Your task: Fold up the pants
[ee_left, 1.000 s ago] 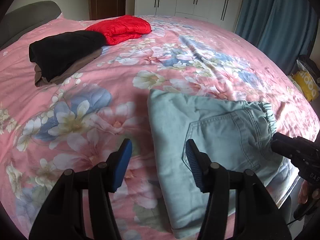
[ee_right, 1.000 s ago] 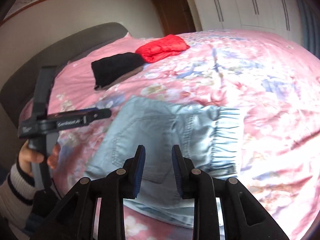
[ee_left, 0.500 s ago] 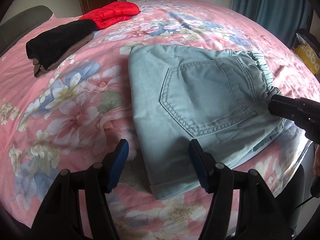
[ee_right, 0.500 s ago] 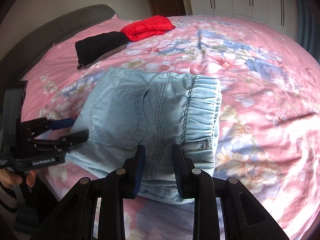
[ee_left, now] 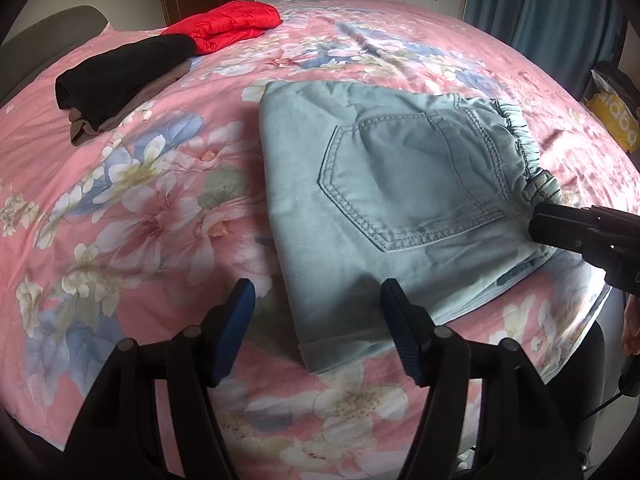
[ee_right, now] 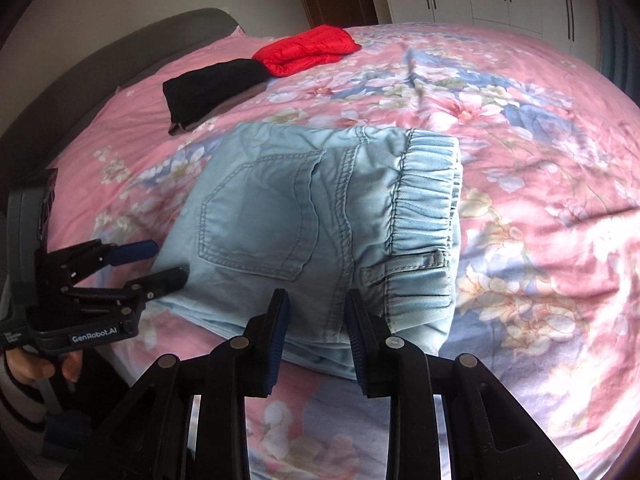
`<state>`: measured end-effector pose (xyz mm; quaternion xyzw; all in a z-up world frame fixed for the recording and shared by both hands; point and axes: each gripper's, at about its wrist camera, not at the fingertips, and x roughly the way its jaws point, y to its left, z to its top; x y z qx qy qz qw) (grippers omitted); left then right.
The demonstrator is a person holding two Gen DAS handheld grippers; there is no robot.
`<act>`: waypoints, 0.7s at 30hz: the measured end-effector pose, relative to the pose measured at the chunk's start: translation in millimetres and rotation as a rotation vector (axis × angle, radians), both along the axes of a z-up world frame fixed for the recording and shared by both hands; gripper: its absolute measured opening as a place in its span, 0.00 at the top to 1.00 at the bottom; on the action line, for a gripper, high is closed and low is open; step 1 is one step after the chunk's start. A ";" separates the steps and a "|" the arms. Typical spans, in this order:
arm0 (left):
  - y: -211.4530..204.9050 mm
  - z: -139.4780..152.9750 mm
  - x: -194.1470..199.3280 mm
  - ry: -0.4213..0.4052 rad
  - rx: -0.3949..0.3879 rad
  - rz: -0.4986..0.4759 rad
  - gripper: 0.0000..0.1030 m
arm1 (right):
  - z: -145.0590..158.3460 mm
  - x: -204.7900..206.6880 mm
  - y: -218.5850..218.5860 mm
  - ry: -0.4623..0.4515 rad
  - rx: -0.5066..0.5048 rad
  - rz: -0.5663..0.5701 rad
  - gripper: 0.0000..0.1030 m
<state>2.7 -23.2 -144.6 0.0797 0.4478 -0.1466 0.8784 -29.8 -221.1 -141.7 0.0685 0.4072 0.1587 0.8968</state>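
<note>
Light blue pants [ee_left: 384, 208] lie folded into a compact rectangle near the front edge of the bed, back pocket up, elastic waistband to the right. They also show in the right wrist view [ee_right: 320, 232]. My left gripper [ee_left: 318, 308] is open and empty, hovering over the folded pants' near left corner. It shows from the side in the right wrist view [ee_right: 160, 262]. My right gripper [ee_right: 316, 320] is open with a narrow gap, empty, just above the pants' near edge. Its body shows in the left wrist view [ee_left: 580, 232].
The bed has a pink floral cover [ee_left: 140, 200]. A folded black garment [ee_left: 120, 76] and a folded red garment [ee_left: 228, 26] lie at the far left. White wardrobes and a blue curtain [ee_left: 560, 12] stand beyond. A yellow bag [ee_left: 616, 120] sits right of the bed.
Both grippers have pulled back and tilted down from a second ago, so the folded pants now sit higher and fuller in both views. The pants have not changed shape.
</note>
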 end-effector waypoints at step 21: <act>39.7 3.6 42.2 0.095 -0.251 0.130 0.09 | -18.7 27.2 -80.1 0.184 0.414 -0.196 0.32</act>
